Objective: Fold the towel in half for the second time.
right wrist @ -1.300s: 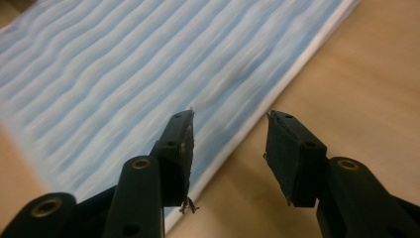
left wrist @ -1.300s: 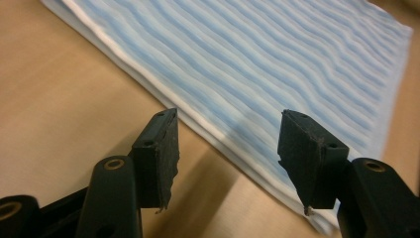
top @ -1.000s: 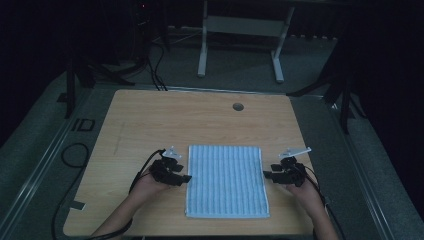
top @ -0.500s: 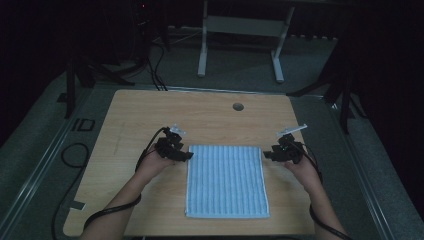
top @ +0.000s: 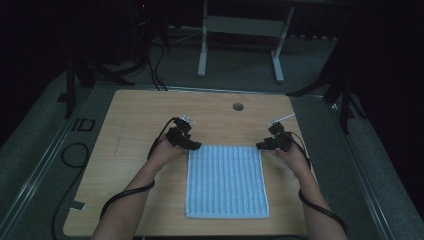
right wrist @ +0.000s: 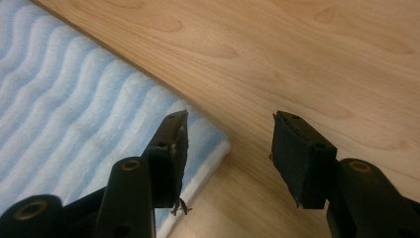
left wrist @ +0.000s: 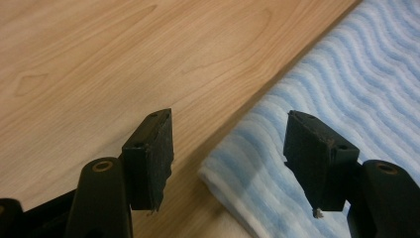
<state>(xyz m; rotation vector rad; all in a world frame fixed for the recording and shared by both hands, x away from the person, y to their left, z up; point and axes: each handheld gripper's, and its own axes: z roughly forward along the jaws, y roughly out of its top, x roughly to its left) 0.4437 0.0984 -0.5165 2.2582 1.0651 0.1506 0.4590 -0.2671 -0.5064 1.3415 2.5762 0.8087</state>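
Pale wood-grain tabletop (top: 130,150) with rounded corners and a small round hole (top: 238,106) near its far edge at 12 o'clock, set in a dim room; a grey floor (top: 45,150) surrounds it, black cables (top: 155,70) trail at 11 o'clock, and the white legs of a stand (top: 240,45) rise beyond the far edge. A light blue towel (top: 226,181) with fine wavy ribbing and a whitish hem lies flat and square on the near half of the tabletop, slightly toward 4 o'clock of centre, its stripes running from far edge to near edge. The left tongs (top: 194,145) sit at the towel's far corner at 10 o'clock; the left gripper view shows the tongs (left wrist: 228,148) with jaws apart and just widened, one pad over bare wood, the other over the cloth, the corner (left wrist: 218,173) lying between them ungripped. The right tongs (top: 261,145) sit at the far corner at 2 o'clock; the right gripper view shows these tongs (right wrist: 228,148) likewise parted, straddling that corner (right wrist: 218,141) without pressing it.
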